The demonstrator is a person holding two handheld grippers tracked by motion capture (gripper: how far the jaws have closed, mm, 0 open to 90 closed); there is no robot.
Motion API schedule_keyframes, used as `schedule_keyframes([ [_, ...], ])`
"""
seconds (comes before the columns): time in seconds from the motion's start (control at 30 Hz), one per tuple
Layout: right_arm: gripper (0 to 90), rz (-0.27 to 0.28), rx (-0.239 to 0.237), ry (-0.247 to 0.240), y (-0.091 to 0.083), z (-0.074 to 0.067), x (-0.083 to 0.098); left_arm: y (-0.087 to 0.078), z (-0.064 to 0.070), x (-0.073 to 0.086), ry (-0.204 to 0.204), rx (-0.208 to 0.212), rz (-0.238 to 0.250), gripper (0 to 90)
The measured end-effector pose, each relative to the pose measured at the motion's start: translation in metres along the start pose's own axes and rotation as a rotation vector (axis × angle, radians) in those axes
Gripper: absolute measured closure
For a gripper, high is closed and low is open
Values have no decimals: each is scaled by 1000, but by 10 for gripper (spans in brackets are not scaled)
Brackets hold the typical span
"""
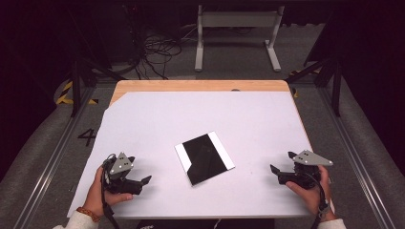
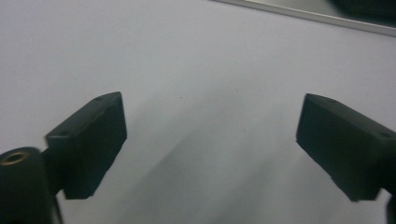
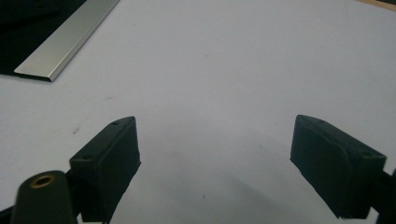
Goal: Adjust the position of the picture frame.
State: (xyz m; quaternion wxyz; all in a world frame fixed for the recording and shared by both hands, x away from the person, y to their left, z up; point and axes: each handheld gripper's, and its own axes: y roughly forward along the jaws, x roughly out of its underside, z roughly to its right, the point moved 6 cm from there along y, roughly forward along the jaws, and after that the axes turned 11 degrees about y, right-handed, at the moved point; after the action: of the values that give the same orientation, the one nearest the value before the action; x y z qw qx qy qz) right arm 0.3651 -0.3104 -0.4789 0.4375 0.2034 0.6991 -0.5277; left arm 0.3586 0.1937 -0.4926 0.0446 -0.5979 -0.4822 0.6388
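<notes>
Black jaws of my left gripper (image 1: 141, 171) stand spread, nothing between them, resting at the near left of the white sheet (image 1: 157, 119). My right gripper (image 1: 282, 162) sits at the near right, jaws likewise spread and bare. Between the two, well apart from both, a flat black panel with silver edges (image 1: 204, 158) lies on the sheet. The wooden table (image 1: 200, 85) edge shows beyond.

Three cameras, one table

The high view looks forward and down from the near edge; both gripper views skim close above the same white sheet covering the tabletop (image 1: 157, 114).
</notes>
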Motion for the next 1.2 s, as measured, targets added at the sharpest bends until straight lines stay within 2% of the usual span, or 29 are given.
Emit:
schedule_keyframes([
  [0.13,153,-9,-2,-1,2,-1,1,1,3,-2,-10,34,19,155],
  [0.27,173,-3,-9,2,1,-2,-1,4,2,-4,-13,25,23,162],
  [0.37,175,-2,-16,4,2,-4,0,4,2,-4,-5,34,30,170],
  [0.47,173,-8,-32,1,3,-10,1,4,2,-5,4,35,29,201],
  [0.7,166,-31,-86,-56,6,-30,1,5,-7,-7,-6,36,59,257],
  [0.83,271,-29,-114,-75,7,-39,1,10,-17,-14,23,43,60,304],
  [0.87,313,-24,-126,-76,6,-42,1,12,-18,-16,26,59,69,325],
  [1.03,567,-25,-194,-93,4,-51,1,20,-26,-25,46,73,65,512],
  [1.2,708,-30,-218,-93,6,-57,1,29,-28,-37,57,94,75,730],
])
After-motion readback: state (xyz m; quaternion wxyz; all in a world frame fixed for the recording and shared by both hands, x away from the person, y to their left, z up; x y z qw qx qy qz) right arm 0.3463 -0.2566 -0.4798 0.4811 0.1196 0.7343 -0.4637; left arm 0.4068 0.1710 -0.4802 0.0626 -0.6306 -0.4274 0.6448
